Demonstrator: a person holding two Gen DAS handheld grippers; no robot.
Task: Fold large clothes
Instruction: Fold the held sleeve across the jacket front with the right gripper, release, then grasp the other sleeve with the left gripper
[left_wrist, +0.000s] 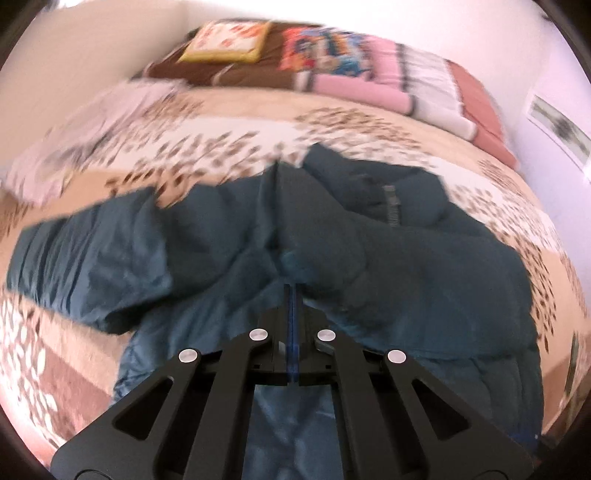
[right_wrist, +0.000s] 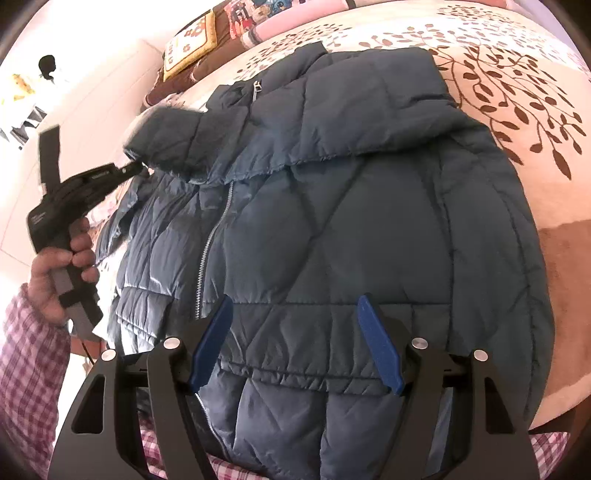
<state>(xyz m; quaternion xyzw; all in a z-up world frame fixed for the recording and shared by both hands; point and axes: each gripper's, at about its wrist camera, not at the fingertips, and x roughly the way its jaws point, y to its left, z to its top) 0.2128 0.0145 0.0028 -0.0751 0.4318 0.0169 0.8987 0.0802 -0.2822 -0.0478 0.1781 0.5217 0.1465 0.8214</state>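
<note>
I see the dark blue quilted puffer jacket spread across the bed, which is covered by a cream bedspread printed with brown leaves; the jacket lies front up, its silver zipper running down the left of my right wrist view, and one sleeve is folded across the chest. My left gripper has its blue-padded fingers pressed together on a fold of the jacket — in the right wrist view I can see that same gripper pinching the cuff end of the other sleeve and holding it raised above the jacket body, with the person's left hand wrapped around its handle and a pink-and-white checked shirt cuff below it. My right gripper hangs over the jacket's lower hem with its blue fingers spread wide apart, touching nothing that I can tell. At the far end of the bed sit a yellow-bordered square cushion on a brown blanket and, beside them, a pink folded blanket — the left view is motion-blurred, so finer detail there is lost. There are no boxes or baskets to report contents for.
</note>
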